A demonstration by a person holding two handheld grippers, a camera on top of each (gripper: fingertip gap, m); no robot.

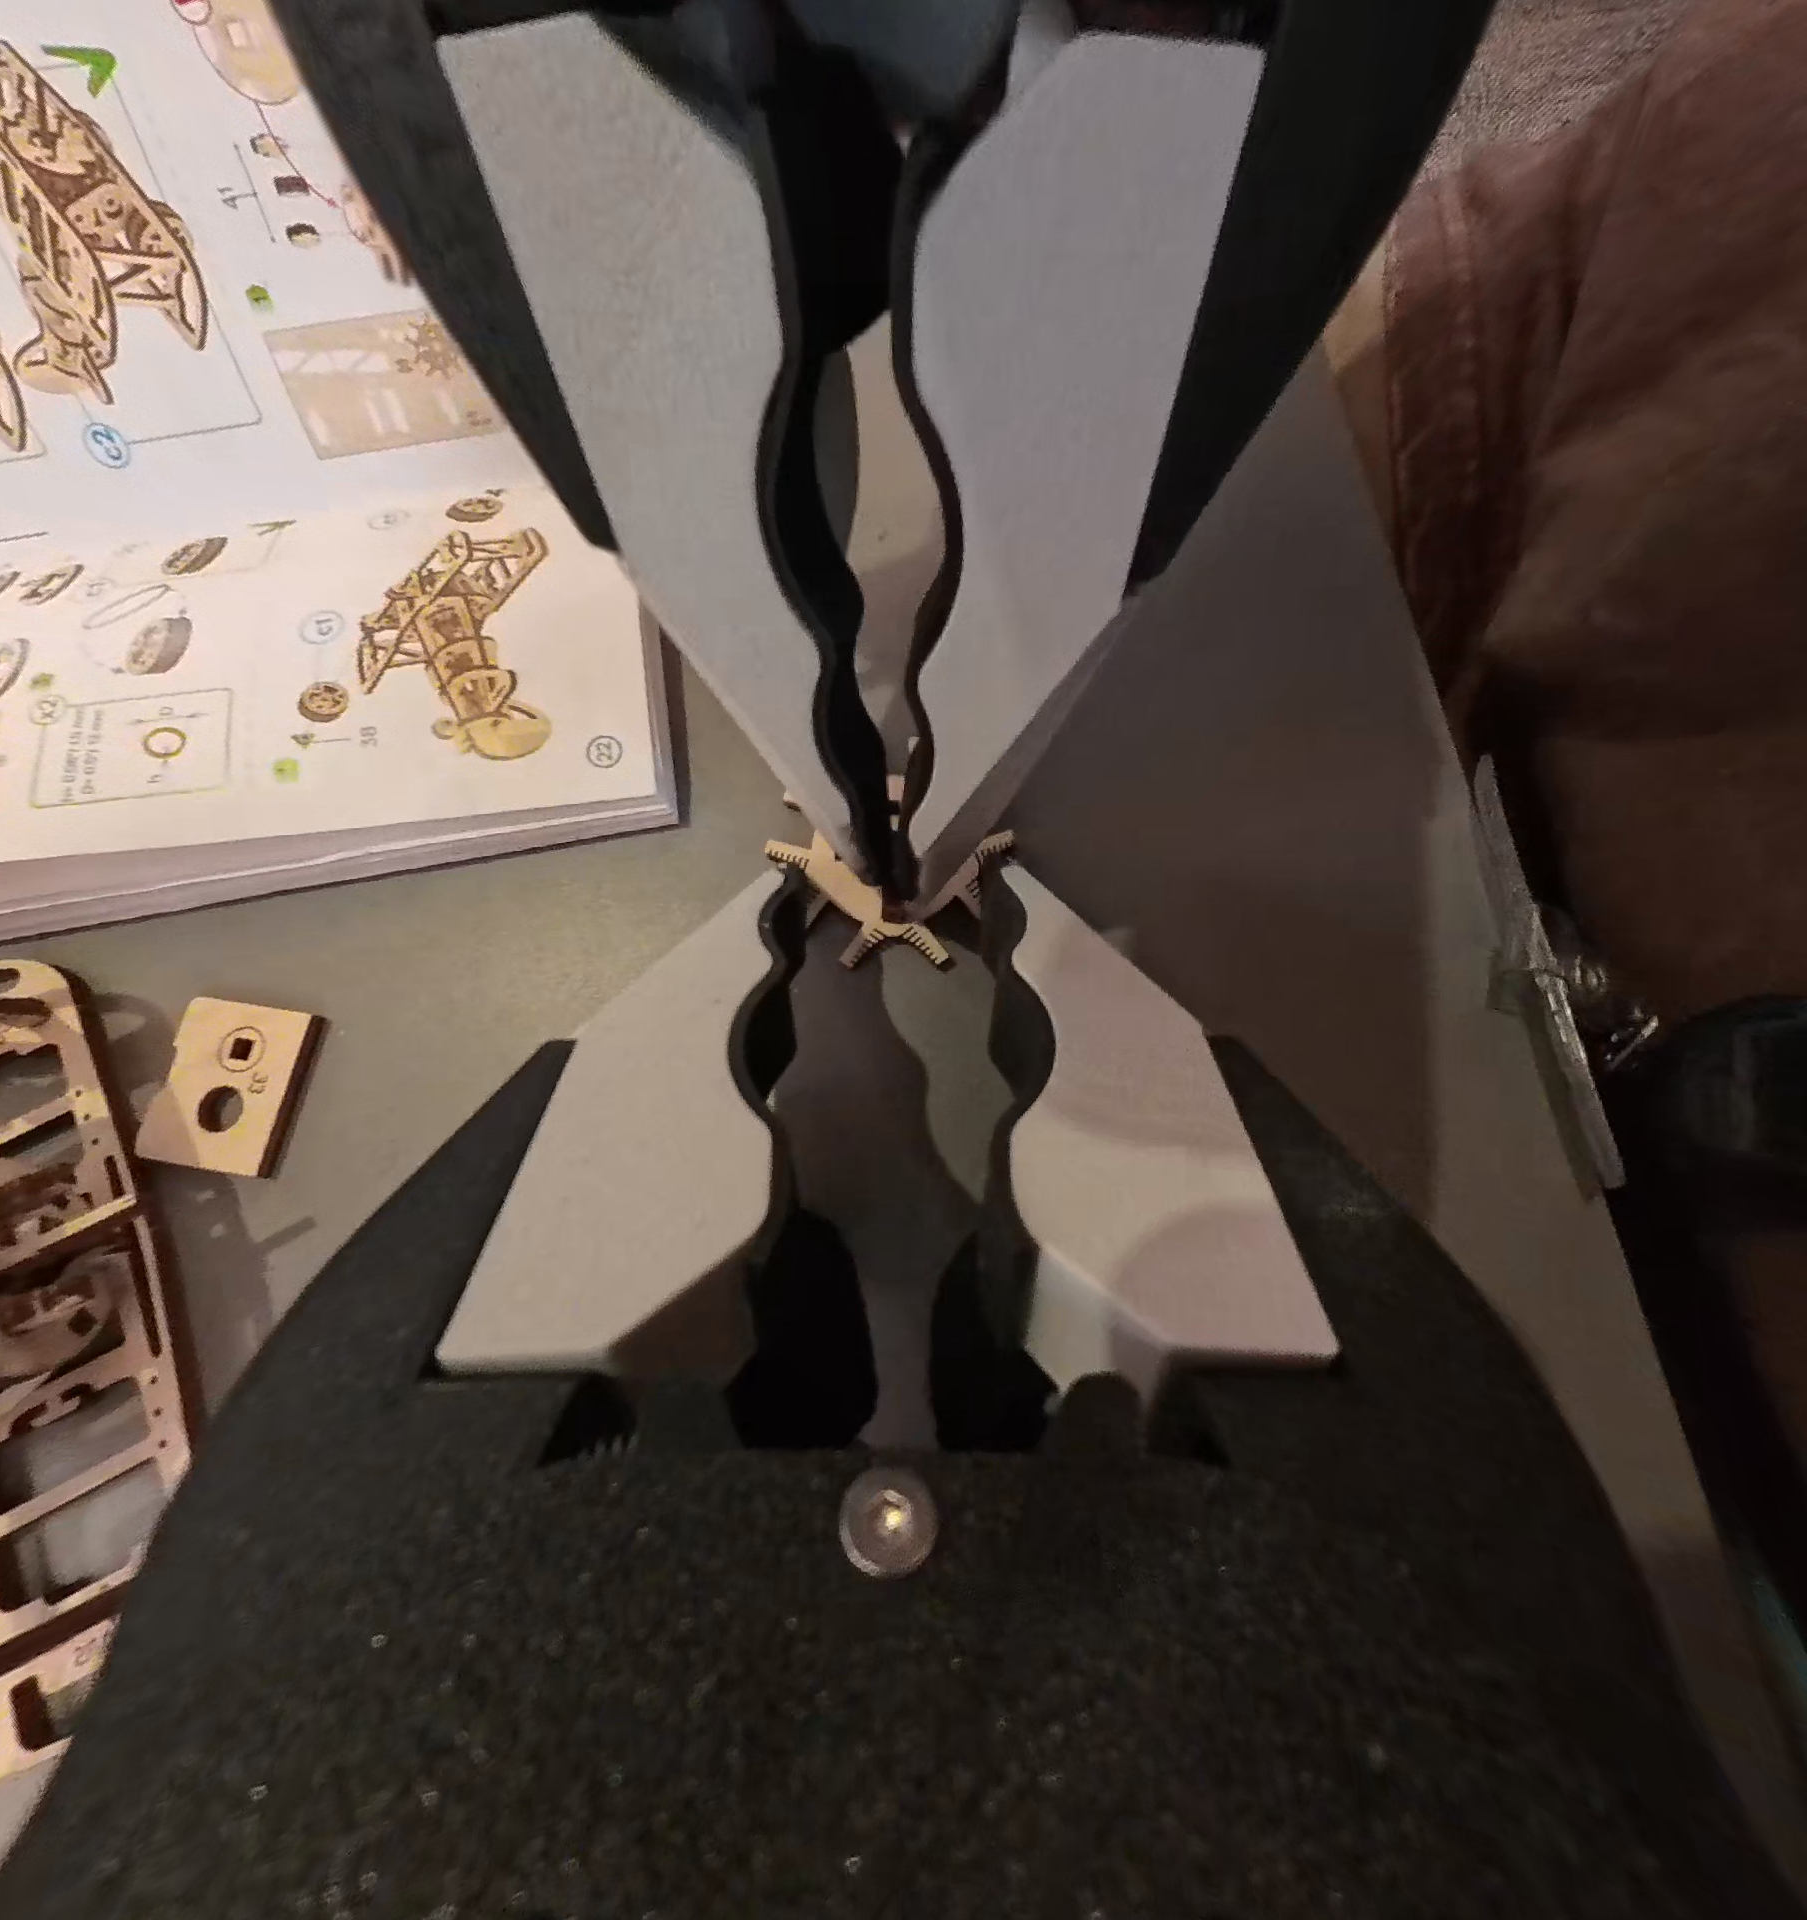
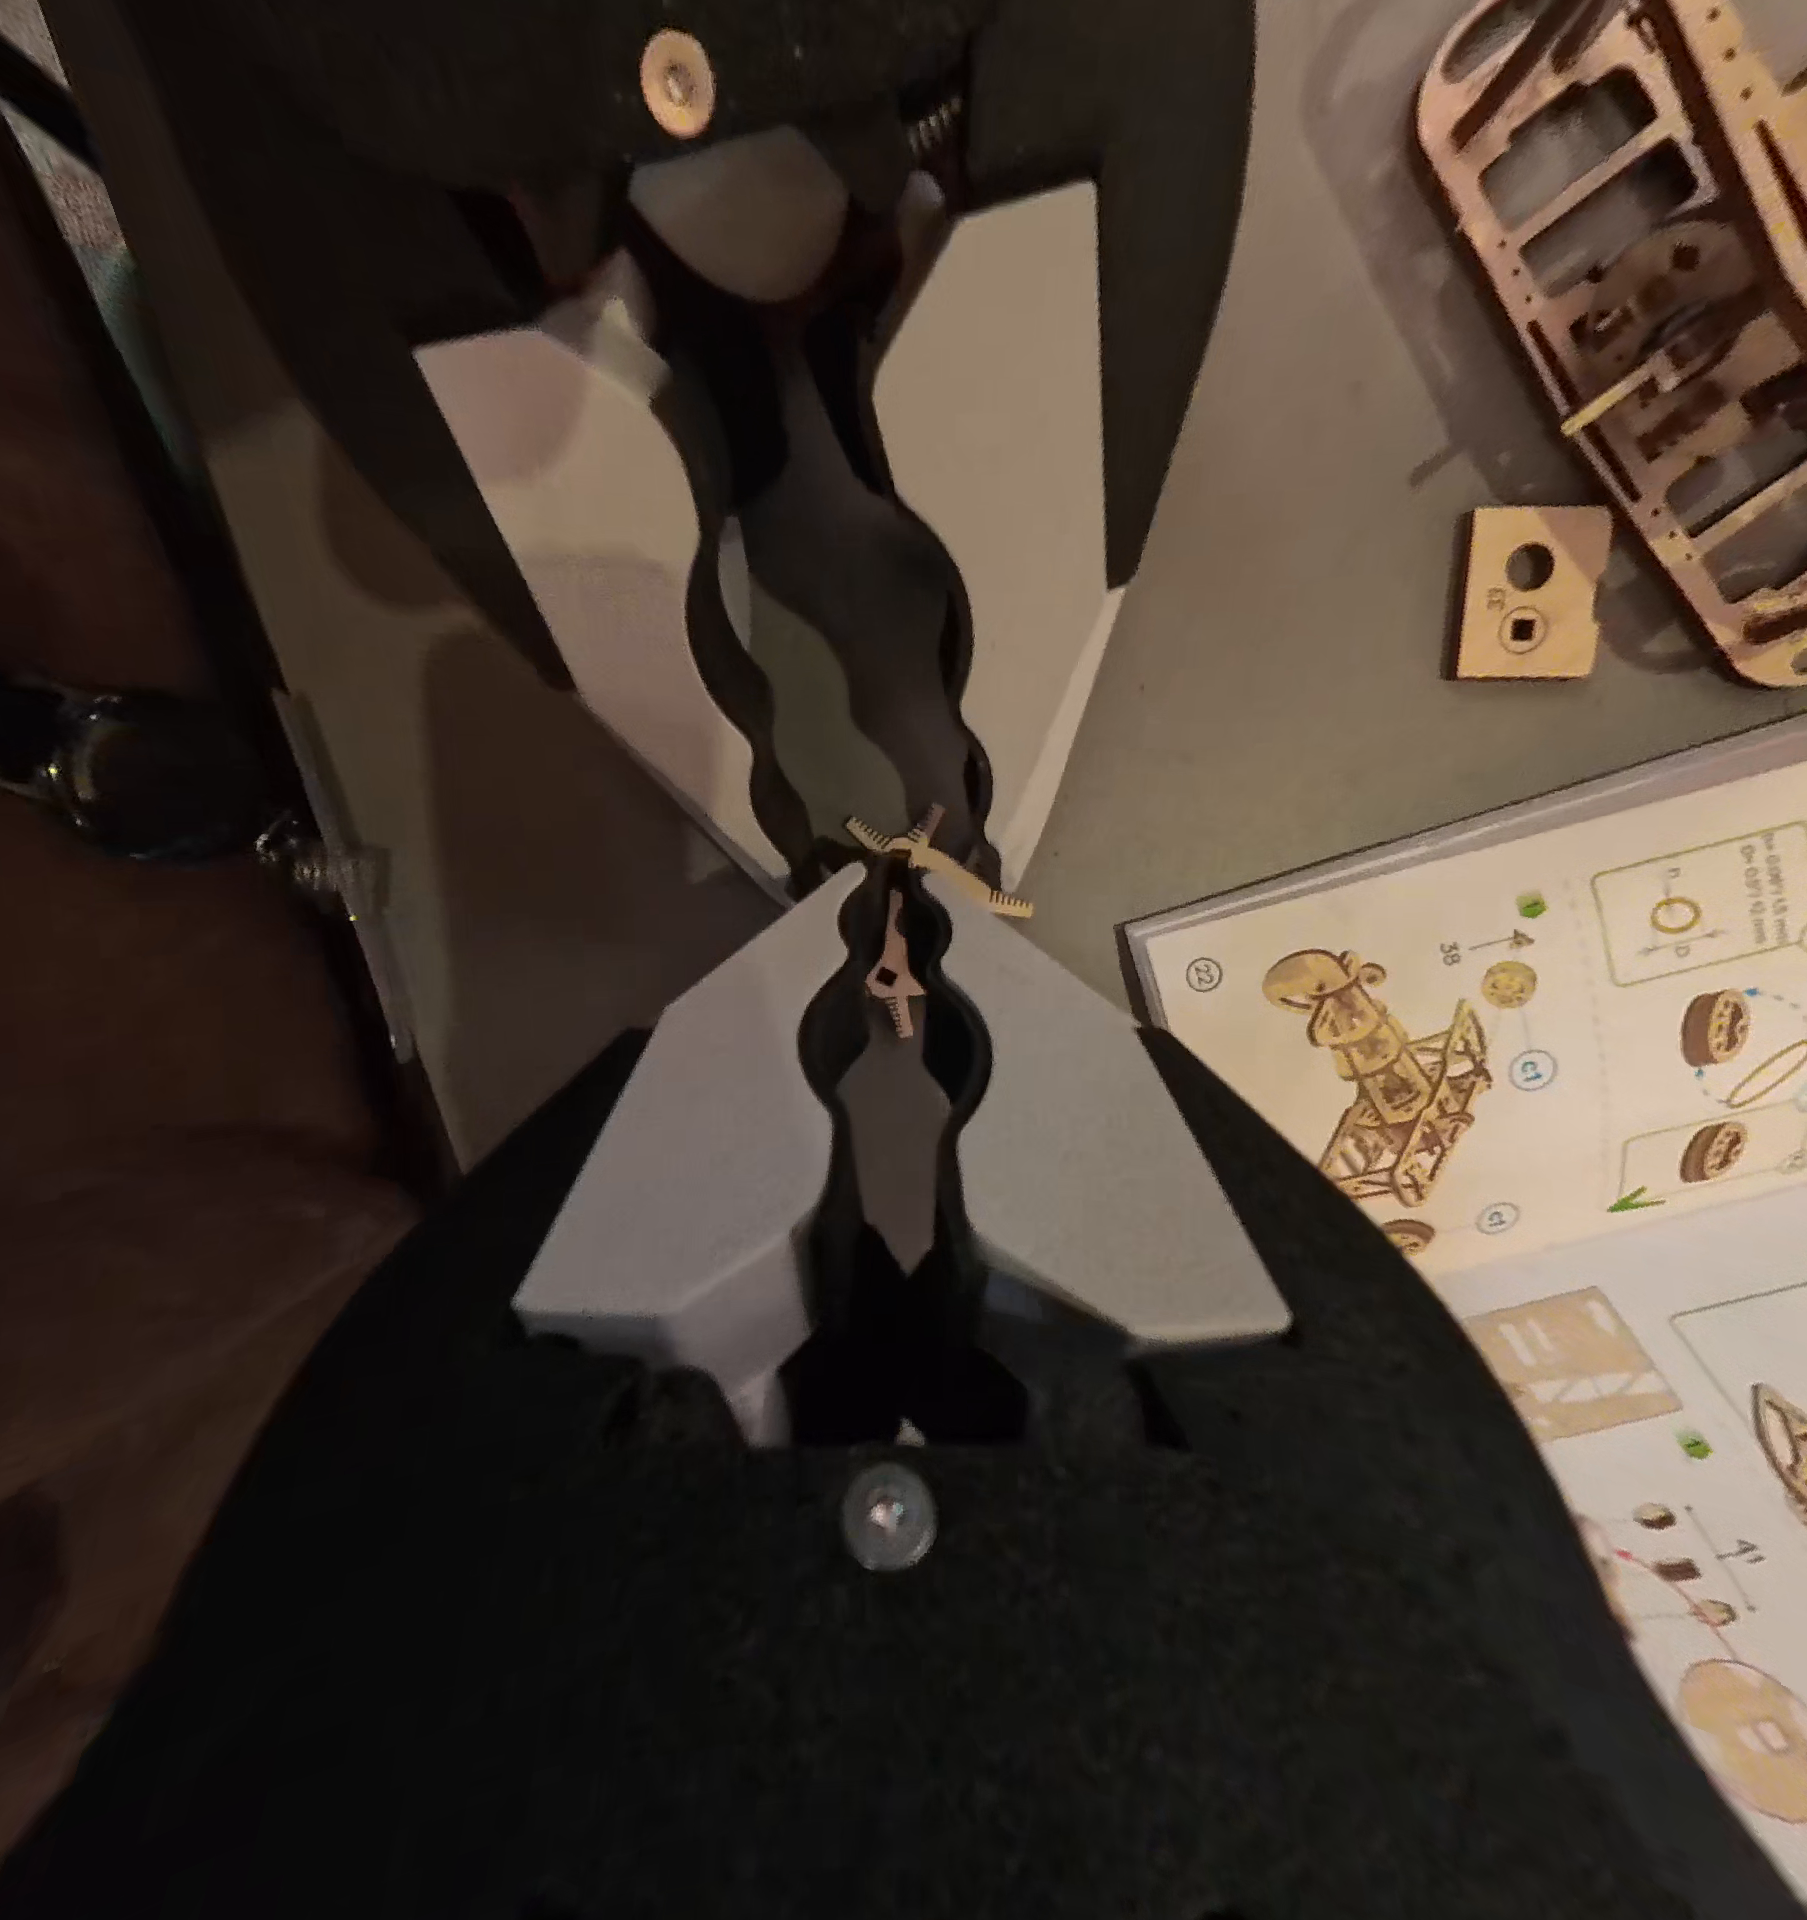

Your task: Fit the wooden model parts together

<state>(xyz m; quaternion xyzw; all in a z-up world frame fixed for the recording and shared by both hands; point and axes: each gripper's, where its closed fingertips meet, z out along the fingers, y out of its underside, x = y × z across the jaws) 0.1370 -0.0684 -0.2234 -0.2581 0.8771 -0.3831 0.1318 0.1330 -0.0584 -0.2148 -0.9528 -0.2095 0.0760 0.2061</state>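
A small star-shaped wooden part (image 1: 883, 920) with toothed arms sits between the tips of my left gripper (image 1: 891, 899), which is shut on it by its arms. My right gripper (image 2: 883, 904) is shut on a small toothed wooden piece with a square hole (image 2: 886, 979). It meets the left gripper tip to tip above the table. In the left wrist view the right gripper (image 1: 891, 868) comes down from the top onto the star's middle. In the right wrist view the star (image 2: 925, 857) lies just beyond my right tips, between the tips of the left gripper (image 2: 894, 854).
An open instruction booklet (image 1: 307, 644) (image 2: 1501, 1143) lies on the grey table (image 1: 463, 987). A small wooden plate with two holes (image 1: 234, 1081) (image 2: 1527, 603) and a partly built wooden model frame (image 1: 37, 1299) (image 2: 1657, 343) lie beside it. A person's brown sleeve (image 1: 1657, 520) is past the table edge. The tips of both grippers are at nearly the same place.
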